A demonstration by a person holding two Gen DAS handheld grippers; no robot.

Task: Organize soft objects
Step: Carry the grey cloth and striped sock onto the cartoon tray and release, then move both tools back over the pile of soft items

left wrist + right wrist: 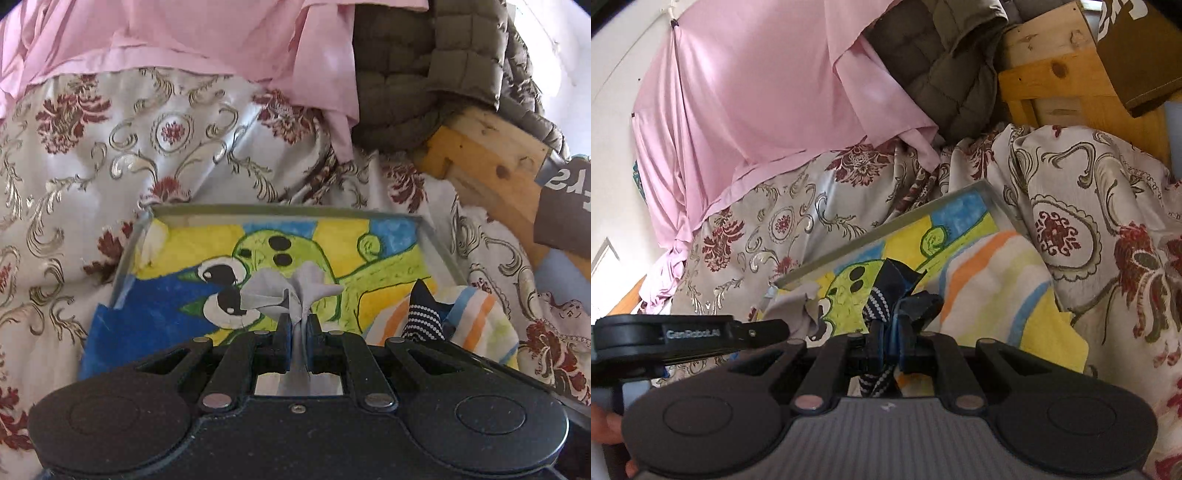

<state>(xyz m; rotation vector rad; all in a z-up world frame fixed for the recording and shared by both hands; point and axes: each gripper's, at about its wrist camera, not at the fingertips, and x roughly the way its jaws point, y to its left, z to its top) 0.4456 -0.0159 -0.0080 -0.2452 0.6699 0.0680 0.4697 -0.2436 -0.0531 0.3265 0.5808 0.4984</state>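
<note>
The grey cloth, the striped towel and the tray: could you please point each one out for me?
grey cloth [295,286]: left wrist view, bunched folds above the fingers.
striped towel [993,280]: right wrist view, middle of its stripes.
tray [280,213]: left wrist view, far rim.

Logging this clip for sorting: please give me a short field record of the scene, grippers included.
left gripper: shut on grey cloth
right gripper: shut on dark dotted fabric
tray: shallow, cartoon-print liner, on the floral bedspread
striped towel: lying over the tray's right side
background: pink sheet, quilted jacket
</note>
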